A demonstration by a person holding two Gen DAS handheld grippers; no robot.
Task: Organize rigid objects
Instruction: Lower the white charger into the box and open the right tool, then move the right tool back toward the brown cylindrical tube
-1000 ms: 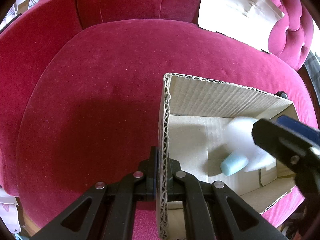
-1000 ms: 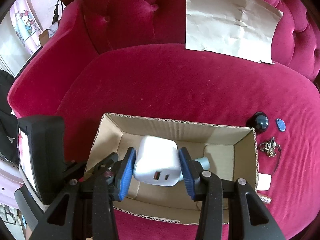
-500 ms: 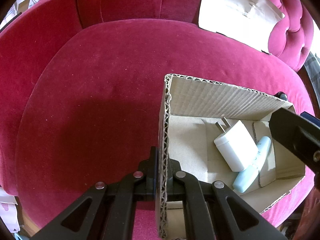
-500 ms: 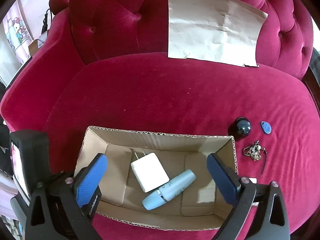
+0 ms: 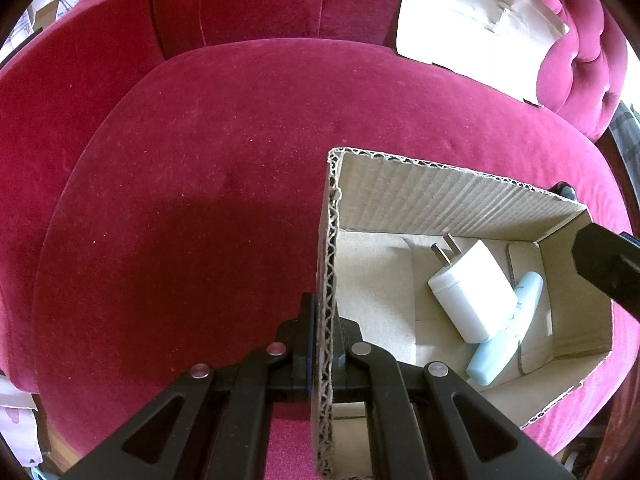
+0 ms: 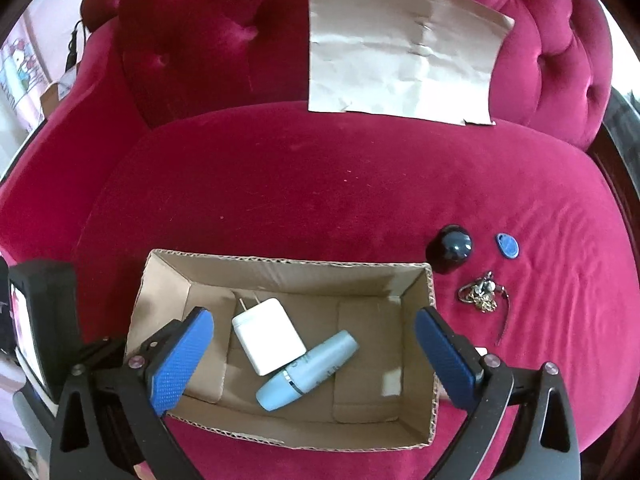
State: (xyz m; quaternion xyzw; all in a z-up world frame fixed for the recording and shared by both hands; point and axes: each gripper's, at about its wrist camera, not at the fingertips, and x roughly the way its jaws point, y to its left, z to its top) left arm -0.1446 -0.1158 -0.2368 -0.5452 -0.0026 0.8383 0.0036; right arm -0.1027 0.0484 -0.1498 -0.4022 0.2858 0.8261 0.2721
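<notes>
Steadying the cardboard box (image 6: 288,268) at lower centre, the left gripper (image 5: 324,320) is clamped on its side wall. The right gripper (image 6: 312,356), jaws just spread wide and empty, hangs over it. Best lift clear before crossing right. Inside: one white charger (image 6: 268,336), one pale blue tube (image 6: 308,368). At right on the red sofa (image 6: 320,184): one black dome (image 6: 450,250), one key bunch (image 6: 482,296), one blue fob (image 6: 507,245).
</notes>
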